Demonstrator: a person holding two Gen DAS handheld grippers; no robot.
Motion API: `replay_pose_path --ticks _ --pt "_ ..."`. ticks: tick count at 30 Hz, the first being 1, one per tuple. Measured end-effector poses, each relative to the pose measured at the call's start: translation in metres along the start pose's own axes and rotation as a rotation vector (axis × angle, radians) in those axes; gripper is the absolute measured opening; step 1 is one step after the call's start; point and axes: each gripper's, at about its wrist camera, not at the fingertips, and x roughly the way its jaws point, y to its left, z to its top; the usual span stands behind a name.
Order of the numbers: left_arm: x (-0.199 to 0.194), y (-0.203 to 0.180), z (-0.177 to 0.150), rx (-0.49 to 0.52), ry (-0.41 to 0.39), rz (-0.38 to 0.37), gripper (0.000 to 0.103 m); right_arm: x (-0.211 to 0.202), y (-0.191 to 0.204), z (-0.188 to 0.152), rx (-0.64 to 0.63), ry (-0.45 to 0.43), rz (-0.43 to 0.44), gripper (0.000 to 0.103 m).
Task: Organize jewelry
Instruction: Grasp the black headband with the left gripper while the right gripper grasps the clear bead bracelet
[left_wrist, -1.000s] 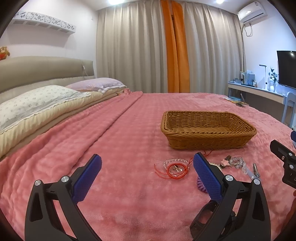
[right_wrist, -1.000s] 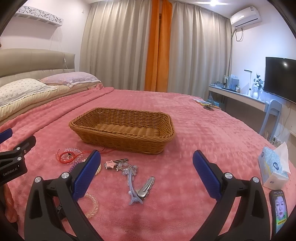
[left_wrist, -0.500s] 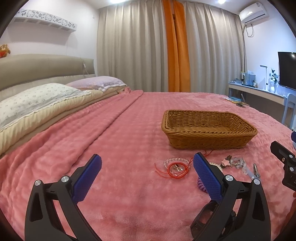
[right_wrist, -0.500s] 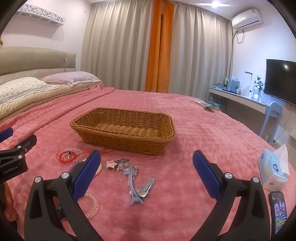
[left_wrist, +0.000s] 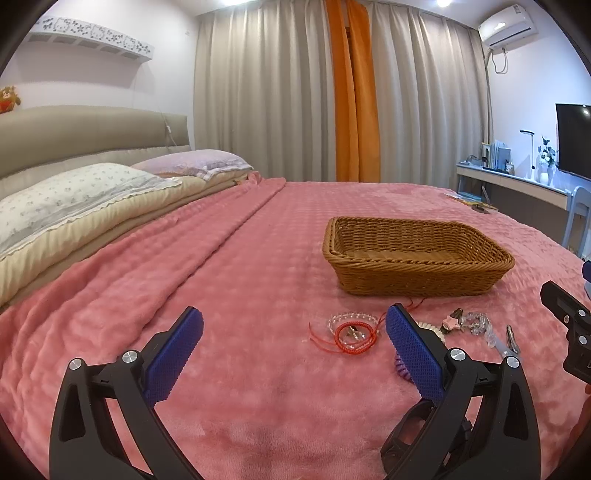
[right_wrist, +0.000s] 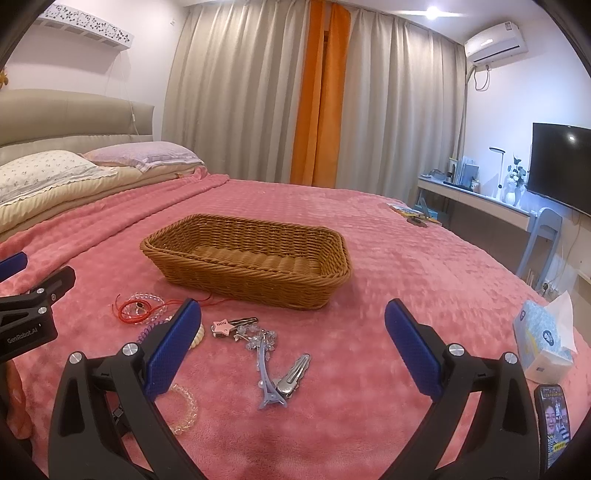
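Pink plush blanket (right_wrist: 406, 295) covers a bed where a wicker basket (right_wrist: 255, 284) sits empty, with the jewelry spread on the blanket just in front of it. A red cord (right_wrist: 138, 308) lies looped over a clear bead bracelet (right_wrist: 147, 297); beside them sit a purple coil (right_wrist: 146, 334), a star clip (right_wrist: 221, 326), a crystal piece (right_wrist: 255, 338), a blue clip (right_wrist: 267, 376) and a silver clip (right_wrist: 293, 374), the last two touching. A second clear bracelet (right_wrist: 184, 406) lies nearest the camera.

Nothing appears to have reached the basket yet. The likeliest trouble is a snag: the cord and bracelet overlap, so lifting one could drag the other along or drop it short of the basket. The thin, flat clips may also slip from the pads or sink into the soft pile, and a grab at one could take both.

Both tools hover above the blanket, holding and touching nothing. The left tongs (left_wrist: 295, 354) are spread wide, aimed at bare blanket left of the cord. The right tongs (right_wrist: 293, 347) are equally wide, framing the clips.
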Motion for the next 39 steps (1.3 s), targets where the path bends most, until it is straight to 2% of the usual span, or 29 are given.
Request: replay_pose_path --ticks 30,32,34,39 --pt "0.003 0.005 0.001 -0.016 0.015 -0.007 0.096 0.001 -0.002 0.000 0.011 0.008 0.005 0.095" --pt "0.007 0.009 0.001 -0.029 0.052 -0.024 0.096 0.005 -0.005 0.001 0.023 0.029 0.018 0.095" --pt "0.013 0.013 0.002 -0.027 0.110 -0.075 0.095 0.006 -0.009 0.001 0.038 0.043 0.029 0.094" --pt "0.027 0.014 0.002 0.014 0.319 -0.302 0.095 0.017 -0.025 0.002 0.071 0.142 0.096 0.080"
